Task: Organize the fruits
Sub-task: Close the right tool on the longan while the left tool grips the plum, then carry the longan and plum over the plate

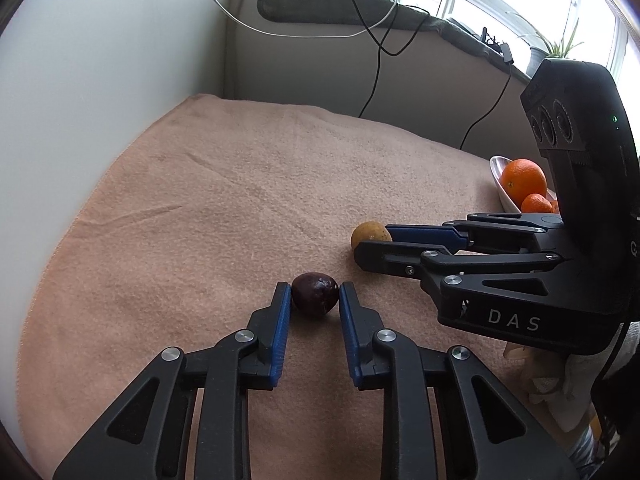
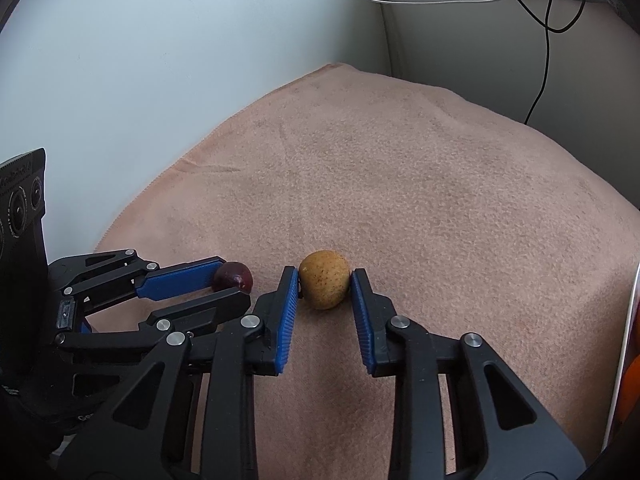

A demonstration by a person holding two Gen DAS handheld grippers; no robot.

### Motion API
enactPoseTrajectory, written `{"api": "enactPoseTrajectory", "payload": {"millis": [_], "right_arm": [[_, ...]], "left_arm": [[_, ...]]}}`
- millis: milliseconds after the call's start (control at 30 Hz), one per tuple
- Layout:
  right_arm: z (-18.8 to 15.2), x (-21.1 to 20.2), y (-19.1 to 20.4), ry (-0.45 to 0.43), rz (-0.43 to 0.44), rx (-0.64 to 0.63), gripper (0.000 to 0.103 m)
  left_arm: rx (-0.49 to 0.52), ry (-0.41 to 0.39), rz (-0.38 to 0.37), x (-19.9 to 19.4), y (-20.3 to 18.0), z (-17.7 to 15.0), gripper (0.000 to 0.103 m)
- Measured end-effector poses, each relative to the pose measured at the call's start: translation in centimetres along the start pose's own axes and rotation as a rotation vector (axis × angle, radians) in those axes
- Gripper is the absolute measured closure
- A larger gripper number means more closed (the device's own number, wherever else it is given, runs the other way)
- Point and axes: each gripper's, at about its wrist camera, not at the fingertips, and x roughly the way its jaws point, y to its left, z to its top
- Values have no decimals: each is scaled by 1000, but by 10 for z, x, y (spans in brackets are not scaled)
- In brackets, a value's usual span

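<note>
A dark purple fruit rests on the tan towel, and my left gripper is shut on it, blue pads pressing both sides. A speckled yellow-brown fruit lies a little to its right, pinched between the pads of my right gripper, which is shut on it. In the left wrist view the right gripper reaches in from the right with the yellow fruit at its tips. The right wrist view shows the left gripper at the left holding the purple fruit.
A white bowl at the towel's right edge holds a large orange and a smaller one. A white wall borders the left side. Black and white cables hang along the back wall below a window ledge.
</note>
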Motion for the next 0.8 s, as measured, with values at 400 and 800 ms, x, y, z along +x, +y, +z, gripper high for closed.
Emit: {"api": "enactPoseTrajectory", "payload": {"millis": [400, 800], "right_arm": [[-8, -35, -12, -63, -4, 48, 75], [-24, -88, -28, -159, -34, 98, 75]], "left_arm": [[15, -46, -6, -20, -8, 7, 80], [59, -96, -43, -33, -41, 20, 80]]}}
